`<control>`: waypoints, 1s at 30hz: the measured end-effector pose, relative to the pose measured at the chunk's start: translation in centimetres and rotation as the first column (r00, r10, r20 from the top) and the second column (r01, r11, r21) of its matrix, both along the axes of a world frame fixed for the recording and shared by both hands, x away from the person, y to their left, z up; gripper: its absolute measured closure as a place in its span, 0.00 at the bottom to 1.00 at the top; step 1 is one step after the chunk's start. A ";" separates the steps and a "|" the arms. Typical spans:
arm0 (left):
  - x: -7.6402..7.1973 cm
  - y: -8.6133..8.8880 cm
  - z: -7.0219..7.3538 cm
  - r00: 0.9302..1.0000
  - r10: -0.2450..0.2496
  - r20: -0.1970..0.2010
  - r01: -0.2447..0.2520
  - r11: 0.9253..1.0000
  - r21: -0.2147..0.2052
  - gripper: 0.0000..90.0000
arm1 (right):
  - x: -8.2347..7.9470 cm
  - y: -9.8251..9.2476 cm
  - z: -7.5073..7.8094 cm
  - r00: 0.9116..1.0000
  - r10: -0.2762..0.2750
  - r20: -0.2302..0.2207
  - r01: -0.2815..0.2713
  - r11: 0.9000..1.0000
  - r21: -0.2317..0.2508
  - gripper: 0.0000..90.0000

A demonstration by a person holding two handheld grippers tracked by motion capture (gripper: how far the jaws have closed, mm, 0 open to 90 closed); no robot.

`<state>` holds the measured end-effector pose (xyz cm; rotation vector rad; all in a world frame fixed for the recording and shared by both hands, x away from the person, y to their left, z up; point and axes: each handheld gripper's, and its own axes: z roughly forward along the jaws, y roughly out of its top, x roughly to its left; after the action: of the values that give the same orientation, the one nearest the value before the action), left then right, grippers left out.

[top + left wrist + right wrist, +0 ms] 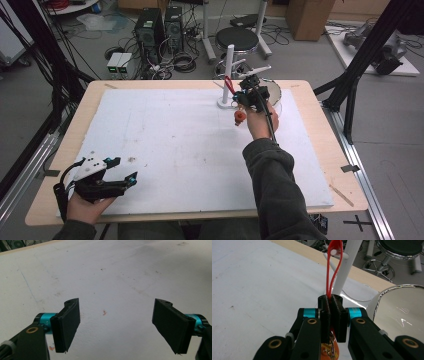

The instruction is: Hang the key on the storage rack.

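My right gripper (240,95) (331,303) is shut on a red loop strap (329,272) (228,83). The top of the loop sits around a short white peg (335,252) on an upright white stand (229,70) (347,267) at the far side of the table. An orange charm (240,117) (329,352) hangs from the strap below the jaws. At the near left corner, a hand holds my left gripper (125,170) (116,325) low over the white mat (175,145) (112,277). It is open, with nothing between its pads.
A shiny round bowl (275,92) (402,307) stands just right of the stand, close to my right hand. The wooden table rim (320,125) frames the mat. Beyond the far edge are a stool (236,39), computer towers (150,30) and cables.
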<state>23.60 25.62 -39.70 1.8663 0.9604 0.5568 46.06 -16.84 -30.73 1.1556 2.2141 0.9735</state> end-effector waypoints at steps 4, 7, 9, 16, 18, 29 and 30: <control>0.0 0.1 0.0 1.000 -0.002 0.000 0.002 1.000 0.005 0.26 | 0.2 0.1 -0.1 1.000 -0.003 -0.006 0.003 1.000 -0.003 0.96; 0.0 0.0 0.0 1.000 -0.001 0.000 0.001 1.000 0.002 0.26 | 0.3 0.1 -0.3 1.000 -0.006 -0.008 0.006 1.000 -0.005 0.96; 0.0 0.0 0.0 1.000 0.000 0.000 0.000 1.000 0.002 0.26 | 0.3 0.1 -0.3 1.000 -0.010 -0.013 0.010 1.000 -0.002 0.96; 0.0 0.0 0.0 1.000 -0.001 0.002 0.001 1.000 0.002 0.26 | 0.5 0.2 -0.4 1.000 -0.008 -0.015 0.008 1.000 -0.008 0.96; 0.0 0.1 0.0 1.000 -0.001 0.001 0.001 1.000 0.004 0.26 | 0.5 0.2 -0.5 1.000 -0.009 -0.016 0.009 1.000 -0.010 0.96; 0.0 0.0 0.0 1.000 0.000 0.001 0.000 1.000 0.002 0.26 | 0.8 0.1 -0.7 1.000 -0.019 -0.025 0.019 1.000 -0.013 0.95; 0.0 0.0 0.0 1.000 0.001 0.002 -0.001 1.000 0.001 0.26 | 0.8 0.1 -0.7 1.000 -0.020 -0.024 0.019 1.000 -0.012 0.96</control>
<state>23.57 25.65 -39.68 1.8664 0.9599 0.5593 46.84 -16.72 -31.45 1.1880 2.2205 0.9426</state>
